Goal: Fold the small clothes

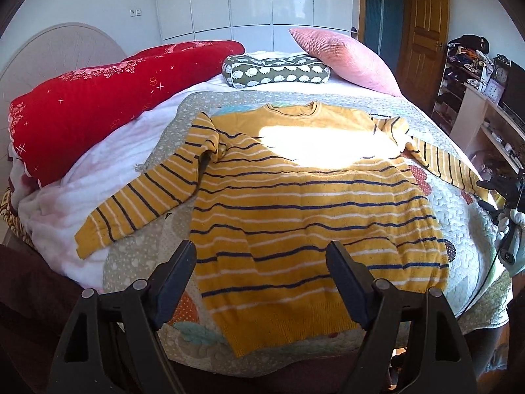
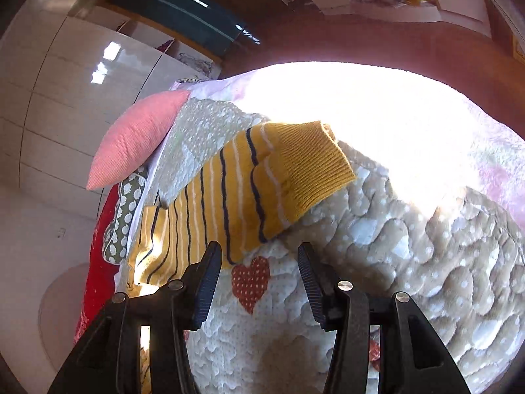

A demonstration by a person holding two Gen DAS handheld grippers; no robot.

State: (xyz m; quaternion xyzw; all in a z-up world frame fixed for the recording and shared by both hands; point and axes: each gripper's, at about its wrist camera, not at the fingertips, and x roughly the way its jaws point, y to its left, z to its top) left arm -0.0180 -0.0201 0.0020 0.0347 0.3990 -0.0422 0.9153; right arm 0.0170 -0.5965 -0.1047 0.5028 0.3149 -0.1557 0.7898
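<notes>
The left wrist view takes in the whole yellow striped sweater (image 1: 295, 197), spread flat across the centre of the frame on a quilted bedspread (image 1: 459, 216), both sleeves out to the sides. The left gripper (image 1: 261, 264) hovers at lower centre with its jaws spread wide and empty, just over the sweater's hem. At the upper left lies a red blanket (image 1: 98, 105); a patterned cushion (image 1: 275, 70) and a pink pillow (image 1: 344, 55) sit along the top. At the right edge of this view the right gripper (image 1: 492, 193) appears, held by a gloved hand (image 1: 515, 239), near the end of one sleeve.

The right wrist view shows only that sleeve (image 2: 249, 193), its ribbed cuff (image 2: 315, 170) in mid-frame, lying on the bedspread. The right gripper's jaws stand apart, holding nothing, just short of the sleeve, above a red heart patch (image 2: 251, 282).
</notes>
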